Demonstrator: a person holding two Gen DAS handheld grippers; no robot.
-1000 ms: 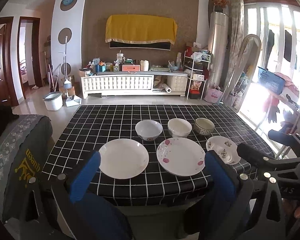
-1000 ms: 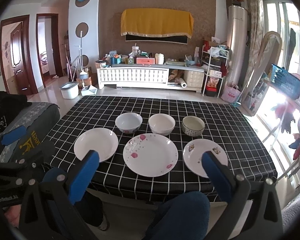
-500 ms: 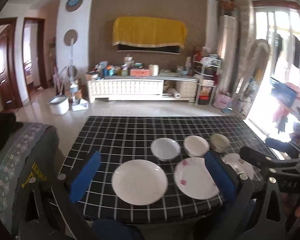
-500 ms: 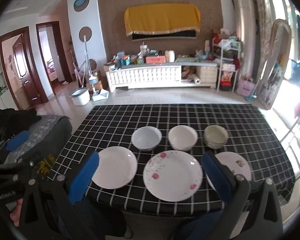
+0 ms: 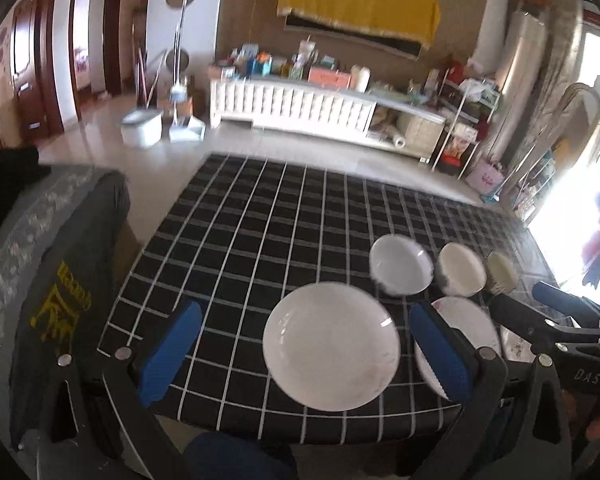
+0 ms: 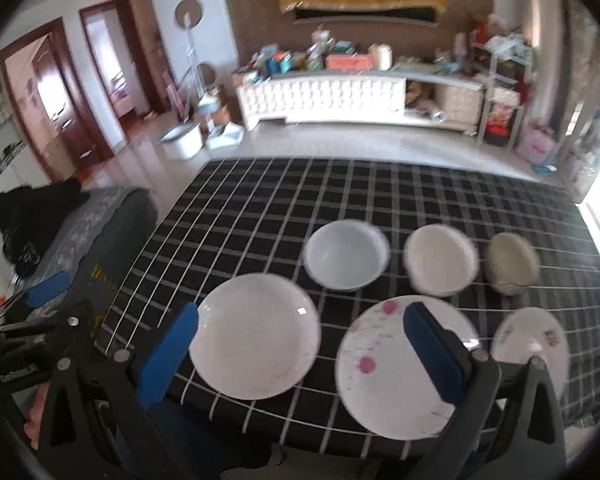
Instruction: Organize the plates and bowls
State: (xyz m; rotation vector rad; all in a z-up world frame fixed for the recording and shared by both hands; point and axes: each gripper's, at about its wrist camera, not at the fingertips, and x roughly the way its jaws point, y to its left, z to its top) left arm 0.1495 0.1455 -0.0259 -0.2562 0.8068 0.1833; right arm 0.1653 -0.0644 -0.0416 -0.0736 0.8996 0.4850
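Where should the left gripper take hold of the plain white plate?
Grip the plain white plate by its raised near rim, coming in low from the table's front edge. It lies flat, so only the rim offers purchase. The left gripper, open, already frames it.

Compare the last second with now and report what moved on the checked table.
Both grippers, left gripper and right gripper, advanced toward the table and tipped downward, jaws open and empty throughout. Left now frames the plain white plate; right spans it and the pink-flowered white plate. Nothing gripped or released. The three bowls and the small patterned plate stayed put.
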